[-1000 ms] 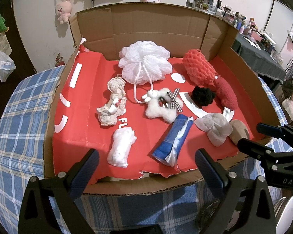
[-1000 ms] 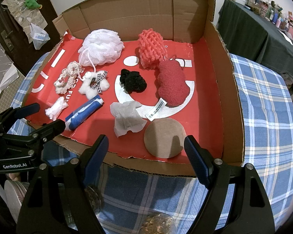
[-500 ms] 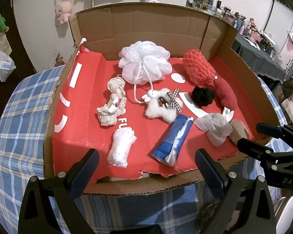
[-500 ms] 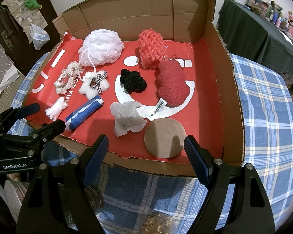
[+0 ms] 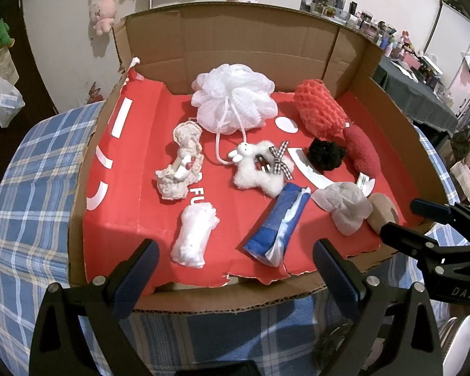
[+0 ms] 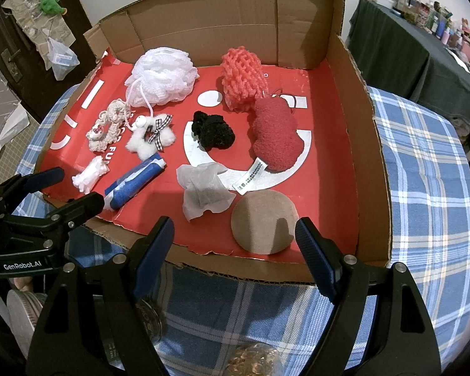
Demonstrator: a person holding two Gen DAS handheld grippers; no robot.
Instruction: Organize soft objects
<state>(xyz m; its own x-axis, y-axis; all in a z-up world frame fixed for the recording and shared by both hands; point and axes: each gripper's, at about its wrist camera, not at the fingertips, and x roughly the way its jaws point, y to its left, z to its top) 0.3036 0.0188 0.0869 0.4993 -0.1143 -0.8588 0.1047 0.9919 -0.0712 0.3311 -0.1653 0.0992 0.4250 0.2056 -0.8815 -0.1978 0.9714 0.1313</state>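
Observation:
An open cardboard box (image 5: pixel 235 50) (image 6: pixel 363 144) with a red floor holds several soft things: a white mesh pouf (image 5: pixel 233 106) (image 6: pixel 161 76), a coral knit piece (image 5: pixel 319 109) (image 6: pixel 242 78), a red plush (image 6: pixel 275 133), a black scrunchie (image 5: pixel 326 155) (image 6: pixel 213 130), a white bunny clip (image 5: pixel 260 167) (image 6: pixel 150 134), a cream scrunchie (image 5: pixel 181 166), a white roll (image 5: pixel 194 235), a blue pack (image 5: pixel 279 224) (image 6: pixel 134 181), a grey pouch (image 6: pixel 203 189) and a brown puff (image 6: pixel 264 222). My left gripper (image 5: pixel 232 269) and right gripper (image 6: pixel 235 247) are open and empty at the box's near edge.
The box stands on a blue plaid tablecloth (image 5: pixel 22 206) (image 6: pixel 423 188). A dark-covered table (image 6: pixel 404 50) with small items is at the right. Plush toys hang on the back wall (image 5: pixel 101 12). Round glass or metal items (image 6: pixel 253 360) lie below my right gripper.

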